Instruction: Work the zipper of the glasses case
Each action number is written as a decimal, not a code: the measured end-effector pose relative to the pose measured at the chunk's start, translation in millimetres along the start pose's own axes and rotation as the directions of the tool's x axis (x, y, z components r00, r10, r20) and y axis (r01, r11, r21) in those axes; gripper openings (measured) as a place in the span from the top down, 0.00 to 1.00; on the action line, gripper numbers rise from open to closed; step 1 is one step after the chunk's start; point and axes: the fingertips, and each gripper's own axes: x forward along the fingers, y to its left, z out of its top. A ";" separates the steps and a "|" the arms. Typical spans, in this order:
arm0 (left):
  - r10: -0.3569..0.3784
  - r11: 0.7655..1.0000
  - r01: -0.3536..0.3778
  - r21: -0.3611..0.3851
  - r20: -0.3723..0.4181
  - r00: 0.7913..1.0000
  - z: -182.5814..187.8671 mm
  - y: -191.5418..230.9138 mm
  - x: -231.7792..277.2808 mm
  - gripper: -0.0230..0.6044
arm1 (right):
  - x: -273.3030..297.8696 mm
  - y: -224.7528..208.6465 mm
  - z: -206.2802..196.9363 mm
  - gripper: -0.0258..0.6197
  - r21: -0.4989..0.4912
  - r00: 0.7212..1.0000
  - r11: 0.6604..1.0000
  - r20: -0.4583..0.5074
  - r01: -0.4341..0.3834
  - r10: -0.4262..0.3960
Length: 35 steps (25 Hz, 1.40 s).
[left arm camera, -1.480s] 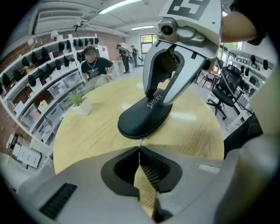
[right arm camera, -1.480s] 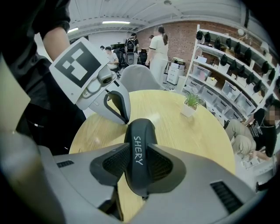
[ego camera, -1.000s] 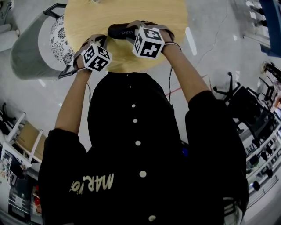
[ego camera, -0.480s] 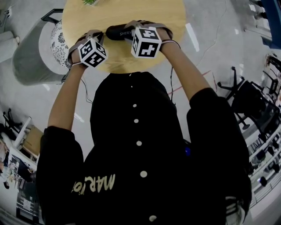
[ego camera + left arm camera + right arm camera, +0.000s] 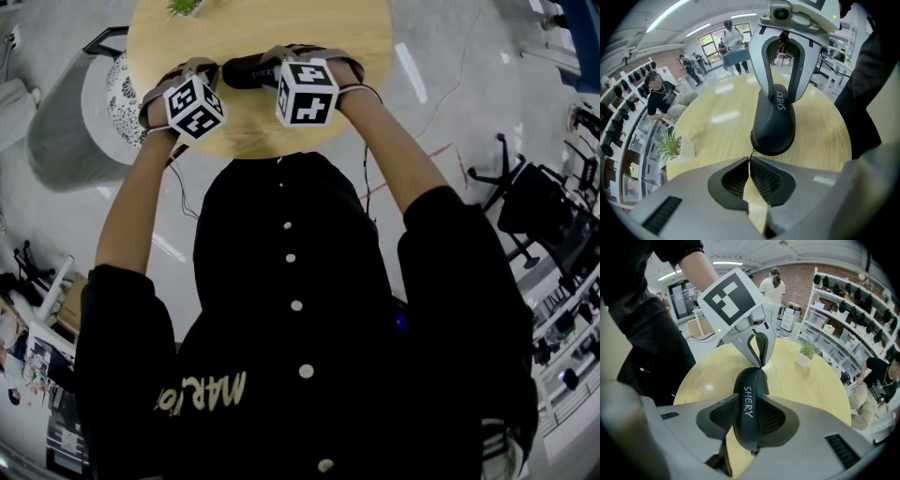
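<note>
Where the right gripper (image 5: pixel 747 402) presses its two pads against the flanks of the black glasses case (image 5: pixel 751 379), the case sits clamped between them, white lettering facing up, on the round wooden table (image 5: pixel 811 390). Just past the case's far end, the left gripper (image 5: pixel 750 161) is pinched shut, its tips meeting on the thin zipper pull (image 5: pixel 752 153). Farther out, near the table's edge, stands a small potted plant (image 5: pixel 670 146).
</note>
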 end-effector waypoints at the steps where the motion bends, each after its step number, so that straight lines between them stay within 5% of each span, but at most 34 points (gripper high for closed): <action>1: -0.003 1.000 0.003 0.012 0.002 1.000 1.6 1.2 0.5 0.94 | -0.2 0.0 -0.3 0.76 -0.002 1.000 1.000 -0.001 0.000 0.000; 14: -0.060 0.972 0.056 0.227 0.009 0.998 17.4 11.1 4.9 0.94 | -0.4 -1.3 0.8 0.76 -0.018 1.000 1.000 0.001 -0.008 0.008; 23: -0.073 0.891 0.072 0.448 -0.014 0.997 34.3 11.4 8.3 0.93 | -4.1 0.0 -0.8 0.76 -0.012 1.000 1.000 0.006 -0.007 0.007; 28: -0.061 0.871 0.051 0.488 0.005 0.998 40.8 11.7 5.2 0.93 | -3.4 -0.5 -1.0 0.76 -0.017 1.000 1.000 0.002 -0.007 0.007; 35: -0.053 0.874 0.045 0.484 0.002 0.999 34.1 12.1 3.3 0.92 | -5.0 -2.6 -0.6 0.76 0.017 1.000 1.000 0.013 0.007 -0.007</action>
